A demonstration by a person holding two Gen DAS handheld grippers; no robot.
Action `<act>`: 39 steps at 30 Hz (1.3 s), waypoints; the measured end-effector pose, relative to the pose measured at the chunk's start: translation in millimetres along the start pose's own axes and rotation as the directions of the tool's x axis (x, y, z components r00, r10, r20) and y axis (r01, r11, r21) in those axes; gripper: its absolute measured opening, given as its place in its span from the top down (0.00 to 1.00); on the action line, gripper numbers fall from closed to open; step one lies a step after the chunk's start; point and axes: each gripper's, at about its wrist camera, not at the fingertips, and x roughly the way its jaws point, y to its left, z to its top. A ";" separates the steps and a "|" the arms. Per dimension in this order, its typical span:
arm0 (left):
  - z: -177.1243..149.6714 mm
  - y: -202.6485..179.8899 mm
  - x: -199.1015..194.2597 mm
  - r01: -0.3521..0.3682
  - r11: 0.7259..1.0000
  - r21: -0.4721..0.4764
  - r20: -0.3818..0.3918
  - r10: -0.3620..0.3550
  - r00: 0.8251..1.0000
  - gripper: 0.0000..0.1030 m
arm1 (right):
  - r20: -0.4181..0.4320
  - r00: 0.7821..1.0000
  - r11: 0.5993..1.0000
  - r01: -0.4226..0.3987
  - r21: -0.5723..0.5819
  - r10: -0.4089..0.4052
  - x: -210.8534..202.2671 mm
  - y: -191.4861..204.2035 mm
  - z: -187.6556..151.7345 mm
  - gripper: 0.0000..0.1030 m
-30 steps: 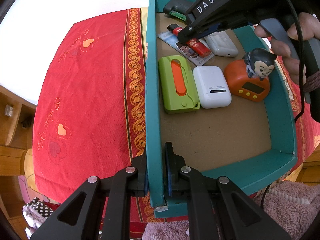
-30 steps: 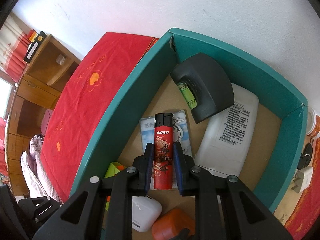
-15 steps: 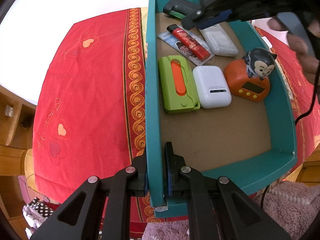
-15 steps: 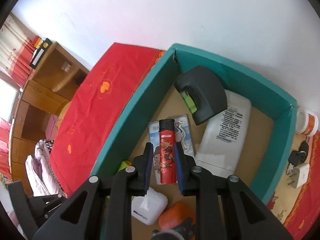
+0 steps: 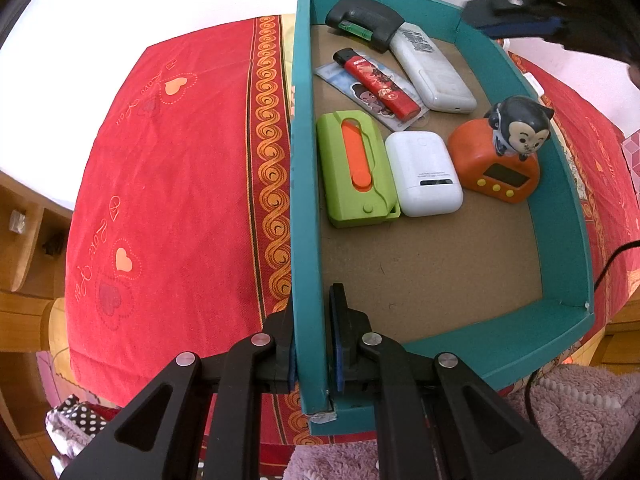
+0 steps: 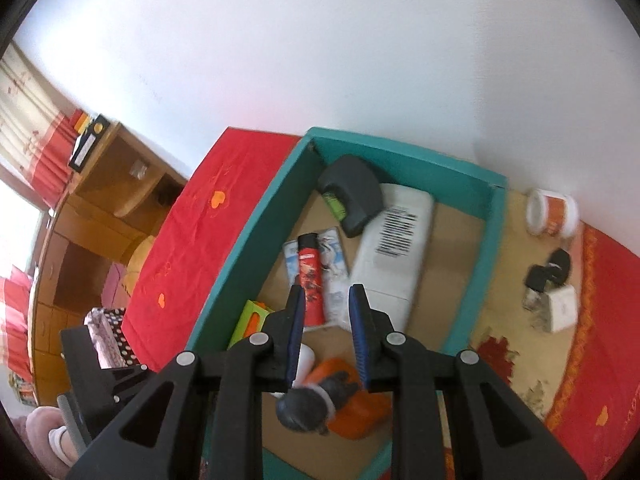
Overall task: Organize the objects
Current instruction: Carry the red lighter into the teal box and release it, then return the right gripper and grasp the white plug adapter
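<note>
My left gripper (image 5: 312, 300) is shut on the left wall of the teal box (image 5: 306, 160), near its front corner. Inside the box a red lighter (image 5: 376, 82) lies on a picture card (image 5: 340, 78), free of any grip. My right gripper (image 6: 325, 294) hangs open and empty above the box, well over the lighter (image 6: 310, 272). In the left wrist view it shows only as a blur at the top right (image 5: 520, 20). Also in the box are a green-and-orange case (image 5: 356, 168), a white case (image 5: 424, 178) and an orange clock with a figurine (image 5: 496, 164).
A white flat bottle (image 5: 432, 68) and a black object (image 5: 364, 16) lie at the box's far end. Right of the box, on the red cloth (image 5: 180, 180), are a small jar (image 6: 552, 212), keys (image 6: 546, 272) and a white plug (image 6: 562, 312). A wooden shelf (image 6: 100, 216) stands left.
My right gripper has risen up and away from the lighter, which stays flat on the card. The left gripper and the box have not moved.
</note>
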 end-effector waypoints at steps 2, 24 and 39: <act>0.0 0.0 0.0 -0.001 1.000 0.000 0.000 0.001 1.000 0.88 | 0.013 1.000 1.000 0.008 0.020 -0.008 -10.4 -9.5 -6.2 0.79; 0.0 -0.1 0.0 -0.001 1.000 0.001 0.000 0.001 1.000 0.88 | -0.019 0.983 0.951 0.179 0.252 -0.180 -30.2 -118.3 -56.0 0.57; 0.3 0.0 -0.2 -0.001 1.000 0.000 0.001 0.001 1.000 0.88 | -0.053 0.958 0.924 0.286 0.255 -0.282 -8.1 -159.0 -47.3 0.40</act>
